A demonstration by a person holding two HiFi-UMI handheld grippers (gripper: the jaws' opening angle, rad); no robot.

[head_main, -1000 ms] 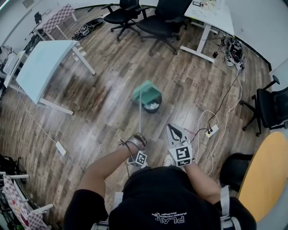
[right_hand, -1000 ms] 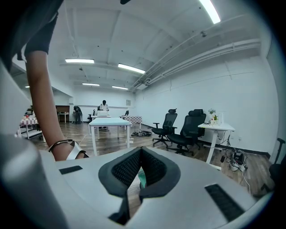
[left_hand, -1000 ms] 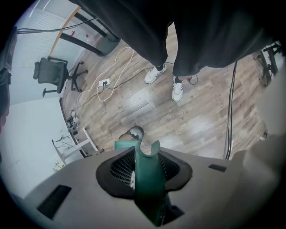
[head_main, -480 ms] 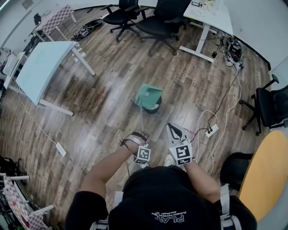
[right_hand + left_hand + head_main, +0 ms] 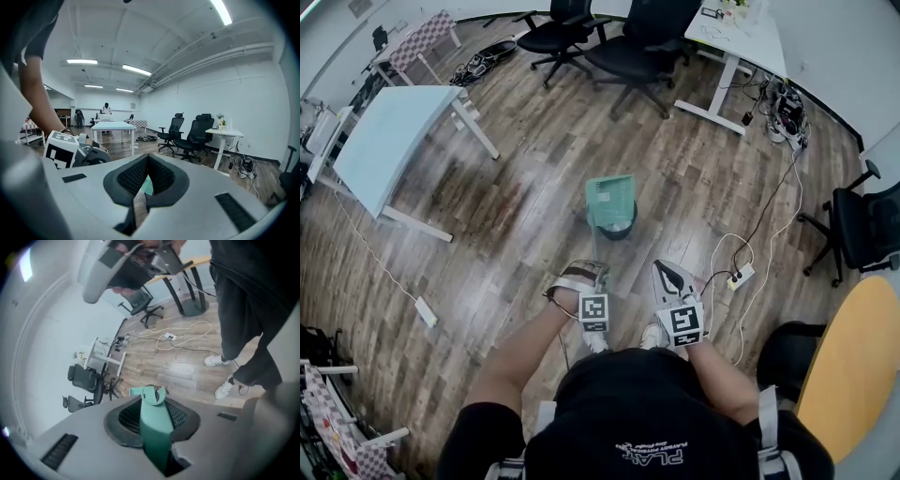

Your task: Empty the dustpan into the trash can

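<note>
A teal dustpan [image 5: 610, 201] hangs tilted over the black trash can [image 5: 618, 228] in the middle of the wood floor, and it hides most of the can's opening. My left gripper [image 5: 582, 274] is shut on the dustpan's long teal handle [image 5: 154, 432], and its jaws are still closing tighter on it. In the left gripper view the pan end [image 5: 148, 394] shows just past the jaws of the left gripper [image 5: 151, 398]. My right gripper [image 5: 662, 269] is held beside the left one, shut and with nothing in it. A sliver of teal [image 5: 146, 186] shows through the jaws of the right gripper [image 5: 148, 157].
A white table [image 5: 392, 142] stands at the left and black office chairs [image 5: 630, 45] at the back. A white desk [image 5: 737, 36] stands at the back right. A power strip with cables [image 5: 741, 274] lies right of the can, and a round yellow table [image 5: 853, 356] is at the near right.
My left gripper has risen and rolled. The dustpan swung from the can's left rim to over its opening, and now hides the white waste seen inside earlier. The right gripper has kept still.
</note>
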